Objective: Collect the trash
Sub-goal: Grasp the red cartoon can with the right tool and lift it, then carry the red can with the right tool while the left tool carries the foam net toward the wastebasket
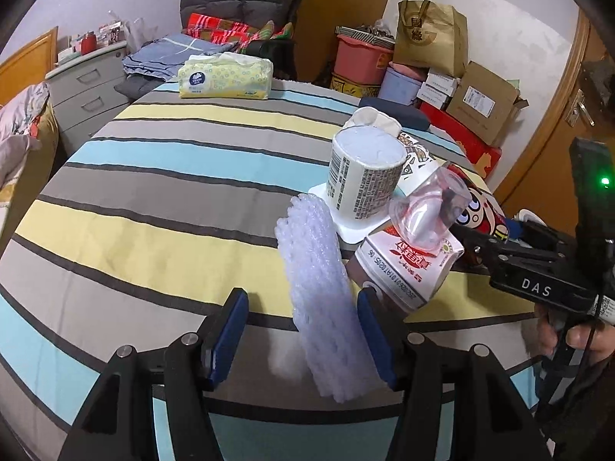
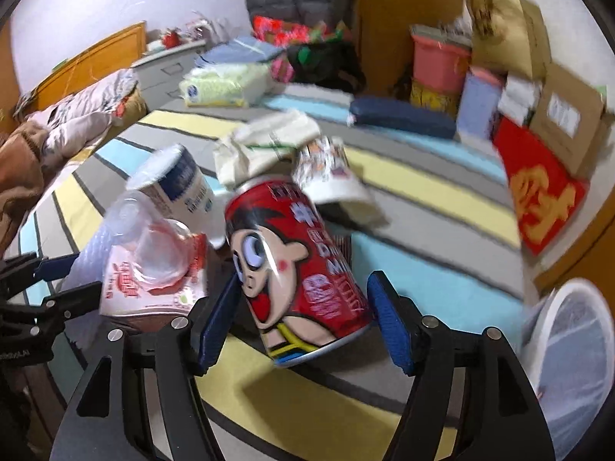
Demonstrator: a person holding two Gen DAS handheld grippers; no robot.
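Note:
Trash lies piled on a striped tablecloth [image 1: 161, 176]. A white foam net sleeve [image 1: 326, 299] stands between the open fingers of my left gripper [image 1: 303, 334], leaning on the right pad. Beside it are a red-and-white milk carton [image 1: 407, 269], a clear plastic cup [image 1: 426, 211] and an upturned white yogurt cup [image 1: 363, 176]. A red cartoon can [image 2: 300, 269] lies tilted between the open fingers of my right gripper [image 2: 303, 330]; the jaws do not press it. The right gripper also shows in the left wrist view [image 1: 480, 246]. A crumpled paper cup [image 2: 330, 176] and a paper bag [image 2: 265, 142] lie behind the can.
A yellow tissue pack [image 1: 226, 77] sits at the table's far edge. A white mesh bin [image 2: 572, 349] stands at the right of the table. A bed [image 2: 69, 130], drawers [image 1: 88, 84], a dark blue cushion [image 2: 399, 117] and stacked boxes [image 1: 480, 100] surround the table.

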